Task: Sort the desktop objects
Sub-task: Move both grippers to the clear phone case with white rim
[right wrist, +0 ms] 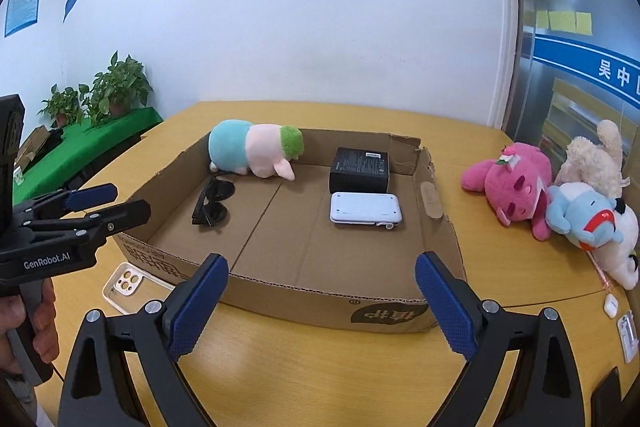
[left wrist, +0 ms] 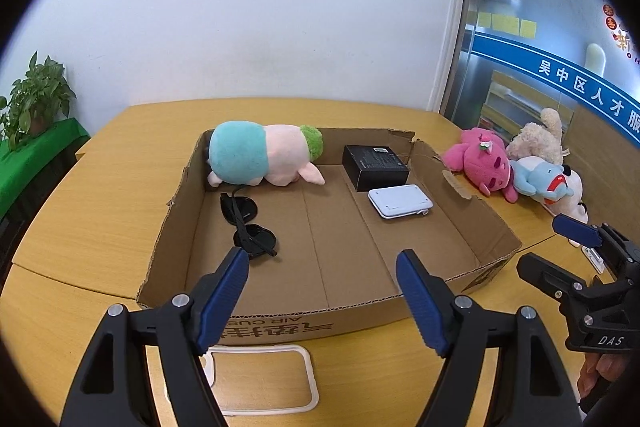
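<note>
Starting nearest, the left gripper (left wrist: 322, 297) and the right gripper (right wrist: 322, 301) are seen with jaws spread wide and nothing held between them. Just in front of the cardboard box (right wrist: 304, 301), a clear phone case (left wrist: 260, 379) is left flat on the wooden table (right wrist: 320, 379), its long side running along the box front. Inside the box, four things are already put away: black sunglasses (left wrist: 248, 227) lying with their long side pointing away toward the back wall, a white device (left wrist: 400, 201) lying flat, a black box (left wrist: 374, 167) behind it, and a pig plush (left wrist: 260, 159) laid sideways at the back. Off to the right, a pink plush (right wrist: 516, 187), a blue plush (right wrist: 580, 215) and a cream plush (right wrist: 596, 155) are still piled outside, so the sorting is judged about half done
</note>
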`<state>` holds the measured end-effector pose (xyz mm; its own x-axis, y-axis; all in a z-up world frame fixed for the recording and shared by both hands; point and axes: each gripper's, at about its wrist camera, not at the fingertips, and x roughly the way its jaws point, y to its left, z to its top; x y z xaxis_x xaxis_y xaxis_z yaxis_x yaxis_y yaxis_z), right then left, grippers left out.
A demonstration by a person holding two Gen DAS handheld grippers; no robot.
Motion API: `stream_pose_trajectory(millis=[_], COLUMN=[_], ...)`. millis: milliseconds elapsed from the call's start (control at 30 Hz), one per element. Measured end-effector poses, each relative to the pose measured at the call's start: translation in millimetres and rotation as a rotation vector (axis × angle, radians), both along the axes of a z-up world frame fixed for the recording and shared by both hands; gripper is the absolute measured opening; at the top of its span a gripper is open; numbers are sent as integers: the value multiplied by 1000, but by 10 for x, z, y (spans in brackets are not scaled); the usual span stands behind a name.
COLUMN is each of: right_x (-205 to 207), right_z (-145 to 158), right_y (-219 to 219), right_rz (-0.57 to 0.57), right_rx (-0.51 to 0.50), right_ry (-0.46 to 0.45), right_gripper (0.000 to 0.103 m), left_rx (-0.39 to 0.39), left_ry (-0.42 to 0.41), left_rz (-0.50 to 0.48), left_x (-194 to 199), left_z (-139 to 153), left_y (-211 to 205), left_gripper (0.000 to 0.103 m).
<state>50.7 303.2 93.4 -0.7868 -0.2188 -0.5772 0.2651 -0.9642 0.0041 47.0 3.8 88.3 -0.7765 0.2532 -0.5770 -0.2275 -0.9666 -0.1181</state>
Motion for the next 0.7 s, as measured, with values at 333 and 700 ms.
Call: stream_pose_trajectory(millis=[333,700], right_x=[57,26], right_z=[22,-118], right_y=[-8,-100], right_rz=[-12,26], right_rx=[-16,-38], right_ry=[10,-45], right_gripper=[96,96], left_rx=[1,26], left_ry=[1,-24], left_rz=[13,20], left_x=[49,14], left_z=[1,-46], left_y=[-30,-217], left_gripper=[76,76])
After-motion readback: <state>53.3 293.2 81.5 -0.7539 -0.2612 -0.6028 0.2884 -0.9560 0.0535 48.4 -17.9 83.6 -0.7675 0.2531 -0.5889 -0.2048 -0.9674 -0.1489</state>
